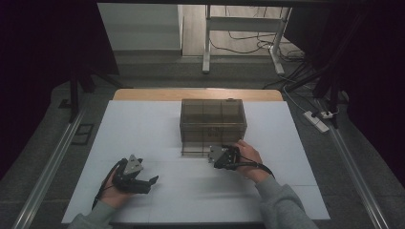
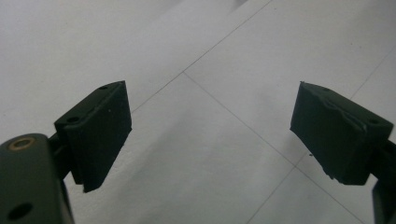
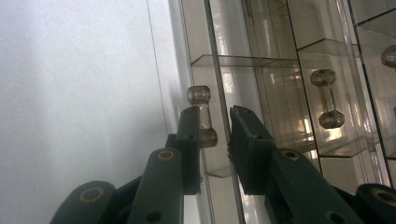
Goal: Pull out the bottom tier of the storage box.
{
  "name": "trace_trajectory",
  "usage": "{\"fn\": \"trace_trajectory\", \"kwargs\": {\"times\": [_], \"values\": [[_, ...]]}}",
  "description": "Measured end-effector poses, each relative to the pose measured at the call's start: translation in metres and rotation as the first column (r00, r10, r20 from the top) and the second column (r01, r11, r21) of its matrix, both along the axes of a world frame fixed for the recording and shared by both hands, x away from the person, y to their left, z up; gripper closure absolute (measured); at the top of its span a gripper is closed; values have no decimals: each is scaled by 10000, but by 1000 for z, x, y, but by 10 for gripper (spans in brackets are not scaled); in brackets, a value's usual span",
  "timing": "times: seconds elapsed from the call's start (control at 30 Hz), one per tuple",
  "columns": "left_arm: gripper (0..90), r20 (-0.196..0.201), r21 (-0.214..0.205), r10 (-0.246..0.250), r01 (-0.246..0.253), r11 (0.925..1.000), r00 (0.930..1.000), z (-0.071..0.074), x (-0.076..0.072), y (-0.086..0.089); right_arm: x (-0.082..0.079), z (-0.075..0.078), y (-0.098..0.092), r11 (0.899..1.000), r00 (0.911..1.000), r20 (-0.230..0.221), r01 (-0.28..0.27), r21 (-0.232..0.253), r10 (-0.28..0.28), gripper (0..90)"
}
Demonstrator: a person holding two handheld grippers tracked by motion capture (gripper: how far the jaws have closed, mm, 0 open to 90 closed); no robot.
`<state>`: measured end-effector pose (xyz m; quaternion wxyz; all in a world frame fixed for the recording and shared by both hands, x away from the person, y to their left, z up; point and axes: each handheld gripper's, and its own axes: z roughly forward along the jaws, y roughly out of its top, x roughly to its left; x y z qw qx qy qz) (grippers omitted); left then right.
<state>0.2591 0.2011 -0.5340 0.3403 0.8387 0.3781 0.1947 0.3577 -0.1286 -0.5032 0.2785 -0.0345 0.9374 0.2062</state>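
A smoky see-through drawer box [image 1: 213,119] stands at the middle of the white table [image 1: 143,129]. Its bottom drawer [image 1: 193,150] sticks out slightly at the front. My right gripper [image 1: 213,154] is at that drawer's front. In the right gripper view its jaws [image 3: 215,130] are narrowed around a clear dumbbell-shaped handle [image 3: 201,116], the left jaw pressed against it. My left gripper [image 1: 149,185] rests low over the table at the front left. It is open [image 2: 210,135] with only bare table between its pads.
A second clear handle [image 3: 328,98] sits on a neighbouring drawer front inside the box. The table's far wooden edge [image 1: 198,94] lies behind the box. Beyond it are a desk frame [image 1: 241,28] and floor cables; a power strip [image 1: 317,120] lies at the right.
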Motion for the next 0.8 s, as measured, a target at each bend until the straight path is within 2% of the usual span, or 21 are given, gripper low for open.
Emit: {"fn": "trace_trajectory", "kwargs": {"times": [0.8], "values": [[126,6,48,3,-3,10000,10000,0,0,0,-4,3,-4,9996,9990,-348,-269,-63,267,727]]}}
